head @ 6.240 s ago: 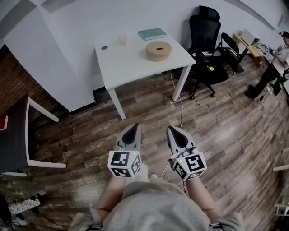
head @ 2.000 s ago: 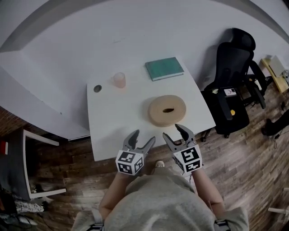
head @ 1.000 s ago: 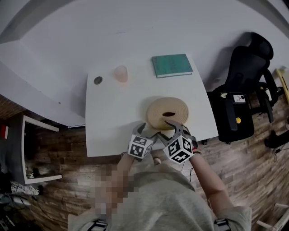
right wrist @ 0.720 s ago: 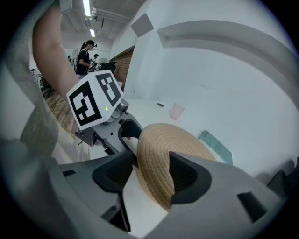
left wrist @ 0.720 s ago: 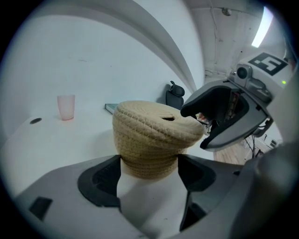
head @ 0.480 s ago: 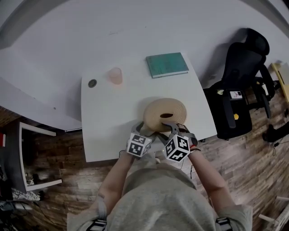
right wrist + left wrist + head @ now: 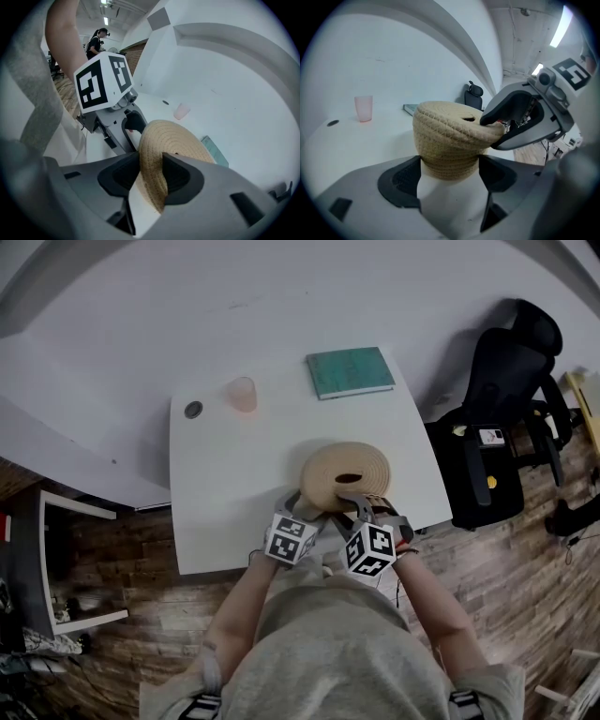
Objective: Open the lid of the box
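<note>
Status: the grasp is being made and the lid is not yet lifted.

**Position of the workpiece.** The woven box [image 7: 349, 474] is standing on the white table [image 7: 225, 512], near its front edge and directly in front of the person. The woven lid [image 7: 454, 123] is sitting on the box body and overhanging it. The left gripper view is showing no gap between lid and body, so the opening itself is not yet begun.

**Left gripper.** The left gripper [image 7: 450, 171] is working low. Its jaws are standing at a medium width on either side of the box body, below the lid's overhang, with both pads lying against the woven wall. This is judged to be a bracing hold that keeps the body down on the table.

**Right gripper.** The right gripper [image 7: 151, 176] is working at lid height. Its jaws are closing with the lid's rim between them, one jaw over the top face and one under the overhang. The pads are appearing to meet the weave on both faces.

**Completed.** Both grippers are in place, with the body braced and the rim taken between the jaws.

**Remaining.** The rim grip is to be firmed up, and the lid raised clear of the body and taken off.

A pink cup [image 7: 243, 394] and a green book [image 7: 350, 371] are lying at the far side of the table, well apart from the work.
</note>
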Tool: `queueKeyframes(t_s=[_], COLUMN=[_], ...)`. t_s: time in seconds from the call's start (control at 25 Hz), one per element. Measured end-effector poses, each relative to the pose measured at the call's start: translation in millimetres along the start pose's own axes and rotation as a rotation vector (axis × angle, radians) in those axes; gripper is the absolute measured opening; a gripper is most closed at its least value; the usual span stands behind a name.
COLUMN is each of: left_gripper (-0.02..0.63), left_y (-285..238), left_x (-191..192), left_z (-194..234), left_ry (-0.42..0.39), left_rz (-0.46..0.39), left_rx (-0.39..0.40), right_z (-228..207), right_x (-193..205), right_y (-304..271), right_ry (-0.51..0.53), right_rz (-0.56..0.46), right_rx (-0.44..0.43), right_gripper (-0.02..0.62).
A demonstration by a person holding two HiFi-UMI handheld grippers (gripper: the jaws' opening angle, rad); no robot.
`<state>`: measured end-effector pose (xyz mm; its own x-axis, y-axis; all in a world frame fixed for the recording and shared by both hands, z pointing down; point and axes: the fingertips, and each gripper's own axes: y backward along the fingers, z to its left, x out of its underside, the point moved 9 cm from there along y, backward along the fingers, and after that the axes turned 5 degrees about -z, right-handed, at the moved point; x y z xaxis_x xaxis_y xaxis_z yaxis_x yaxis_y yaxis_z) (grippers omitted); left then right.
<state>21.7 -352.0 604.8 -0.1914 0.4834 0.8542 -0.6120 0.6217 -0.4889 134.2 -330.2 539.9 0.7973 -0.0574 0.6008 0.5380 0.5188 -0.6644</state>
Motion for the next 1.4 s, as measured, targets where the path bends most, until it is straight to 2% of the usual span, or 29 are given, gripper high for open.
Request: queueKeyframes(t_s=[0.48, 0.96, 1.16, 1.4], left_gripper=[0.353, 0.353, 0.353, 0.353], left_y=[2, 2, 2, 3], left_x=[-2, -2, -3, -3], left_z=[0, -3, -3, -3], left_ry=[0.012, 0.009, 0.008, 0.007], left_rz=[0.009, 0.017, 0.016, 0.019], left_rx=[0.001, -0.009, -0.013, -0.014], right_z=[-3, -32, -43, -63], right_x=[-6, -24, -26, -24], right_y=[11, 40, 50, 63], right_ry=[0.022, -0.054, -0.113, -0.230], right_rz=[-0.017, -0.119, -0.155, -0.211], right_rx=[-0.015, 0.064, 0.096, 0.150], right_gripper=[0.120, 0.089, 0.084, 0.080])
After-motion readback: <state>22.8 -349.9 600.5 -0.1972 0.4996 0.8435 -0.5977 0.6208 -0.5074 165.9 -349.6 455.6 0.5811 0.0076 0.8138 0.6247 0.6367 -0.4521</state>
